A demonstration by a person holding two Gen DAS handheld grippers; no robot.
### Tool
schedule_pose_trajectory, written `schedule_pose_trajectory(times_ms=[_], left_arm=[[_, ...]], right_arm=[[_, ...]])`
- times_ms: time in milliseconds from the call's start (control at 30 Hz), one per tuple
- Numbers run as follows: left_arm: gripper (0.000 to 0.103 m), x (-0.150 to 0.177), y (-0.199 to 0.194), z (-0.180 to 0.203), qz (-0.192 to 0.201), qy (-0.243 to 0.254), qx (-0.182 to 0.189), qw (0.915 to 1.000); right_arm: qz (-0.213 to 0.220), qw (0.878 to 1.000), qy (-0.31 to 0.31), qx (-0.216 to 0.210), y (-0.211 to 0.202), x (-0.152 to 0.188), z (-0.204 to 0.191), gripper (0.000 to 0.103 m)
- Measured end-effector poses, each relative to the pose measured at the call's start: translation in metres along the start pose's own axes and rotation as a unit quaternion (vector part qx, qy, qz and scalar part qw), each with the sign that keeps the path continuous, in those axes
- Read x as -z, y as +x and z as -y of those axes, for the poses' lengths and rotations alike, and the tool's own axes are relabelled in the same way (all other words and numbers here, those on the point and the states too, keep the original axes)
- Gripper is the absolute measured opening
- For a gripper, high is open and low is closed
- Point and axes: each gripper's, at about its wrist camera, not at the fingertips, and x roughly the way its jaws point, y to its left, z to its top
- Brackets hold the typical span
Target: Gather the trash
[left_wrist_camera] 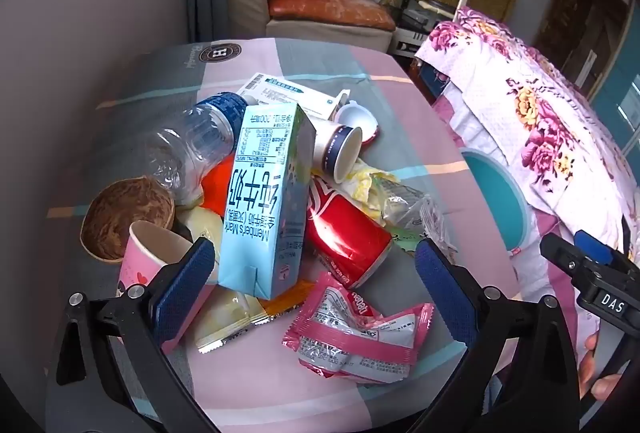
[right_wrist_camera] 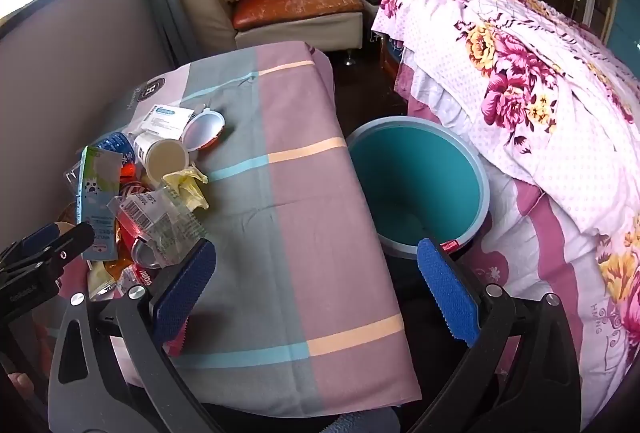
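Observation:
A heap of trash lies on the cloth-covered table [left_wrist_camera: 280,385]: a light blue milk carton [left_wrist_camera: 268,201], a red cola can [left_wrist_camera: 344,233], a clear plastic bottle [left_wrist_camera: 188,145], a pink wrapper [left_wrist_camera: 360,333], a pink paper cup [left_wrist_camera: 148,257] and a white paper cup [left_wrist_camera: 340,149]. My left gripper [left_wrist_camera: 316,285] is open, its fingers on either side of the carton's base and the can. My right gripper [right_wrist_camera: 316,289] is open and empty above the table's right edge. A teal bin [right_wrist_camera: 420,185] stands on the floor between the table and the bed.
A bed with a floral quilt [right_wrist_camera: 520,81] is close on the right. A sofa [right_wrist_camera: 288,13] with cushions stands at the back. A grey wall panel [right_wrist_camera: 80,53] runs along the table's left side. The trash heap [right_wrist_camera: 140,193] sits on the table's left part.

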Motion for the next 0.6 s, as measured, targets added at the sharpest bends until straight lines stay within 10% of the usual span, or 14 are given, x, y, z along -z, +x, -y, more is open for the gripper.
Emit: schedule_pose_trajectory(times_ms=[600], left_arm=[[0.1, 0.0015, -0.0037, -0.0051, 0.008, 0.013, -0.016, 0.9997]], right_arm=[[-0.015, 1.0, 0.011, -0.007, 0.0066, 0.0028, 0.0028, 0.097]])
